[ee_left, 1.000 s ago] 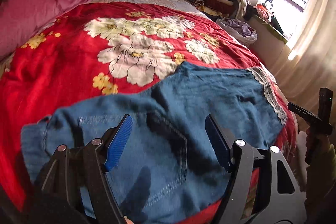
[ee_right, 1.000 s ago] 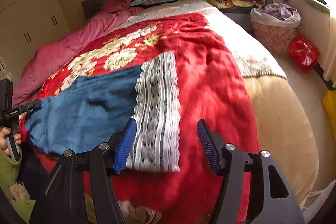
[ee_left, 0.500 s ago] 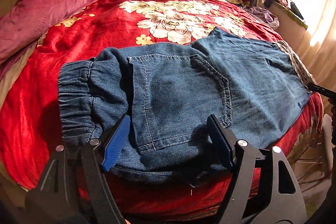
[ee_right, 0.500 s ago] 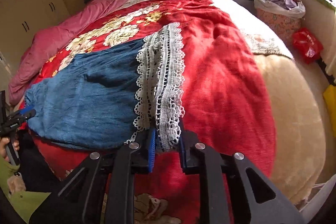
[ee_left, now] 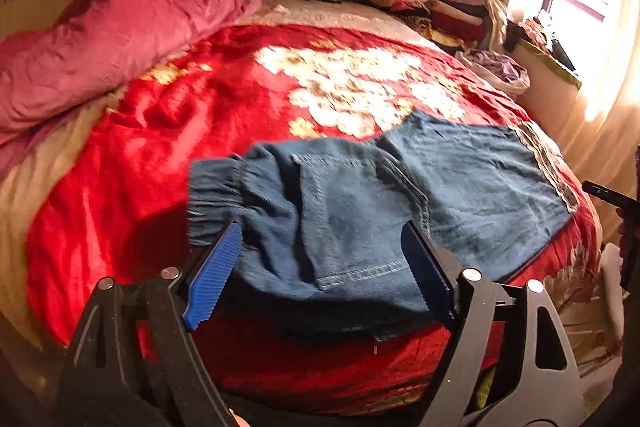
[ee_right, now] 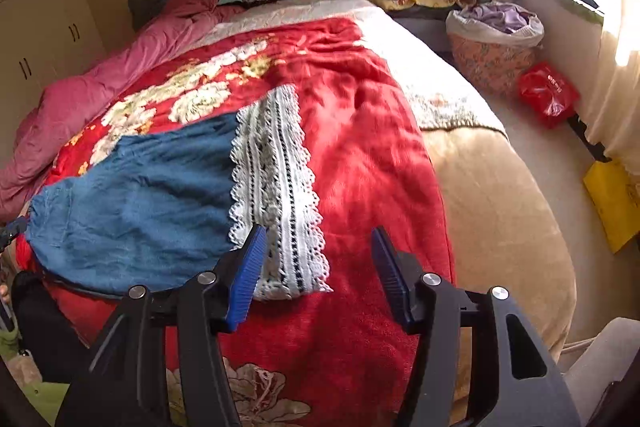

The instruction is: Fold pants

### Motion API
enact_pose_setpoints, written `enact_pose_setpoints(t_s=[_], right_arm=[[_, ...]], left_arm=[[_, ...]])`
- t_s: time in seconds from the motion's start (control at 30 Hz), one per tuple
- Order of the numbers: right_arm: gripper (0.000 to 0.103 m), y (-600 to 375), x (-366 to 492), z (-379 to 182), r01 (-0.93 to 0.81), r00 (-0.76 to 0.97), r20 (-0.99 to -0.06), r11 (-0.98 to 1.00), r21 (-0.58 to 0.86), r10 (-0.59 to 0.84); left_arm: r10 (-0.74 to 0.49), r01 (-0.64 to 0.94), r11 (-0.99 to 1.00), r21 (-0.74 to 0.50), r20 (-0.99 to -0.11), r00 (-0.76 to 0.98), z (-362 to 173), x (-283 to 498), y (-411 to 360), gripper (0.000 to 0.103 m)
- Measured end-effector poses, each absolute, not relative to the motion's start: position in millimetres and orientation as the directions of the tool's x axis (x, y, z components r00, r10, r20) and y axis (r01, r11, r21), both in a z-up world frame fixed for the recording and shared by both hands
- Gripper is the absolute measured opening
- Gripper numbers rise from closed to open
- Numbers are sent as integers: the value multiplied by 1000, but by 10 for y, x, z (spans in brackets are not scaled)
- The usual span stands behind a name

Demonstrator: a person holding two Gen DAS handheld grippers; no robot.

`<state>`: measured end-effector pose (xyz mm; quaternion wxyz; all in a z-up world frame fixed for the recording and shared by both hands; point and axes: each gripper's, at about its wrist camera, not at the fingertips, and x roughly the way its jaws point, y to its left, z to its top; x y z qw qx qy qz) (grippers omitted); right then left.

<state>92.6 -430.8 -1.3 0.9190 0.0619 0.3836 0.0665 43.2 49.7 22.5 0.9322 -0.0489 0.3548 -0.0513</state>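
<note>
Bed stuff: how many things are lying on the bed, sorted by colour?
Blue: 1, the denim pants with a white lace hem
Red: 1, the flowered blanket
Pink: 1, the bunched quilt
Beige: 1, the cover under the blanket
Total: 4
The far pillows and the clothes pile are left out.

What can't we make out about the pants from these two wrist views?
- Left wrist: the near hem of the denim pants is hidden behind the left hand-held gripper; motion blur smears the elastic waistband.
- Right wrist: the waistband end is cut off at the left edge; the lace trim hides the leg openings.
</note>
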Motion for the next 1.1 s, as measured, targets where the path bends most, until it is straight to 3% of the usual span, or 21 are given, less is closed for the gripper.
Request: enact_pose_setpoints(t_s=[0.17, 0.4, 0.43, 0.5, 0.6, 0.7, 0.8, 0.93, 1.1], right_arm=[[63, -3730, 958, 134, -232, 707, -658, 964, 132, 260], [69, -2965, 1146, -72, -398, 610, -700, 907, 134, 371], [69, -2914, 1161, -115, -409, 598, -703, 901, 146, 385], [76, -2834, 1189, -223, -412, 572, -725, 899, 149, 382], [76, -2812, 1257, -448, -373, 520, -787, 917, 141, 332], [76, -2860, 1216, -443, -372, 522, -776, 913, 166, 353], [77, -2865, 1208, -487, -370, 524, -777, 915, 162, 349], [79, -2866, 1194, -510, -369, 533, -768, 914, 168, 356], [80, -2936, 1109, -373, -385, 567, -723, 903, 191, 395]], left_arm=[[-59, -83, 981, -176, -675, 735, 220, 473, 965, 80], [-195, -134, 917, -376, -715, 671, -161, 731, 1172, 82], [-218, -123, 911, -394, -711, 669, -191, 761, 1142, 71], [-231, -101, 916, -389, -715, 660, -236, 786, 1051, 37], [-196, -98, 934, -345, -720, 665, -199, 718, 1059, 31], [-152, -85, 955, -283, -717, 681, -89, 602, 1108, 32], [-123, -110, 961, -254, -750, 650, -224, 666, 1129, 44], [-151, -130, 944, -302, -748, 646, -267, 649, 1225, 54], [-81, -113, 968, -223, -708, 702, 98, 448, 1125, 54]])
